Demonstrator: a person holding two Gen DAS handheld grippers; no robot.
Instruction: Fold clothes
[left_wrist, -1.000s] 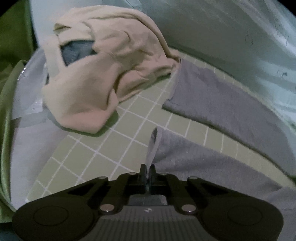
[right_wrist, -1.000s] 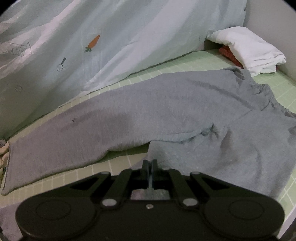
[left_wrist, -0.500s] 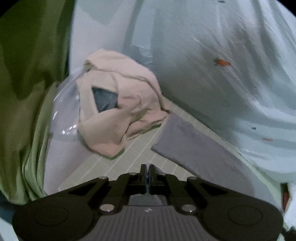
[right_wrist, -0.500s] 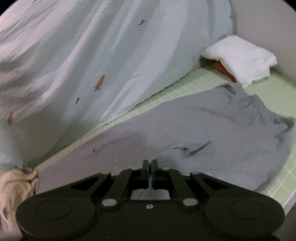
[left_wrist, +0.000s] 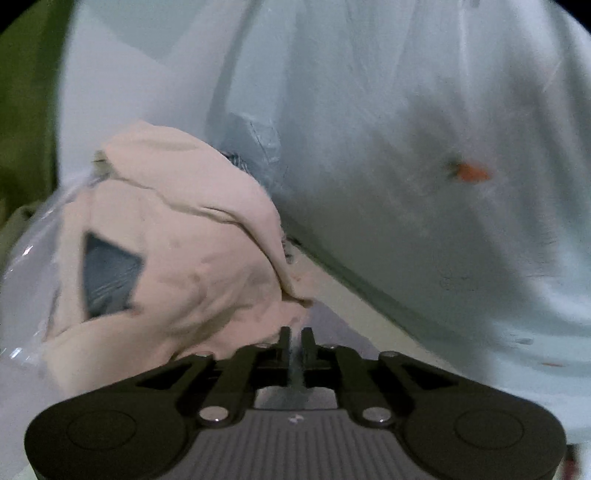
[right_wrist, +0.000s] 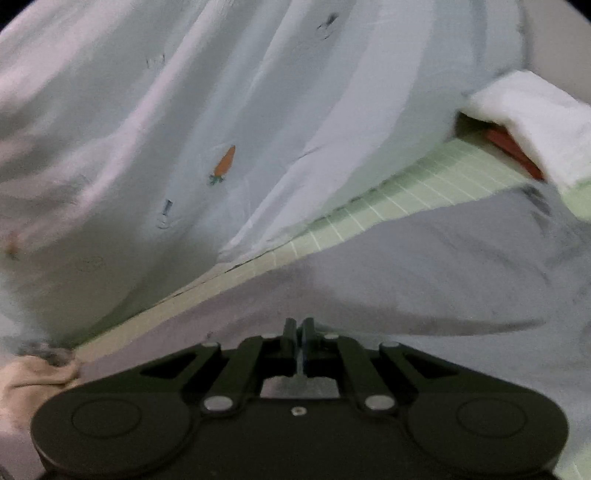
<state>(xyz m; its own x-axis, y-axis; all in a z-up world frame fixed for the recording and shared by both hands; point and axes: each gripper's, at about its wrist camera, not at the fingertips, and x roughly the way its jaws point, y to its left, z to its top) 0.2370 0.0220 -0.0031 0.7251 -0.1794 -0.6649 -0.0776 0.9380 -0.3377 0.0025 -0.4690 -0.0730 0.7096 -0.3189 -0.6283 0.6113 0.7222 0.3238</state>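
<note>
Grey trousers (right_wrist: 424, 273) lie spread on the green checked sheet (right_wrist: 399, 199). My right gripper (right_wrist: 298, 326) is shut on a fold of the near trouser leg and holds it raised over the far leg. My left gripper (left_wrist: 294, 334) is shut on the hem end of the grey trousers (left_wrist: 332, 325), lifted close to a beige garment heap (left_wrist: 177, 251). The cloth between the left fingers is mostly hidden.
A pale blue sheet with carrot prints (right_wrist: 221, 162) hangs along the back and also shows in the left wrist view (left_wrist: 424, 166). A white folded cloth (right_wrist: 535, 118) over a red item (right_wrist: 513, 147) sits far right. Clear plastic (left_wrist: 26, 258) and green fabric (left_wrist: 26, 92) lie left.
Both grippers have risen and moved toward the back sheet, carrying the near trouser leg up over the far leg. The views are blurred by motion.
</note>
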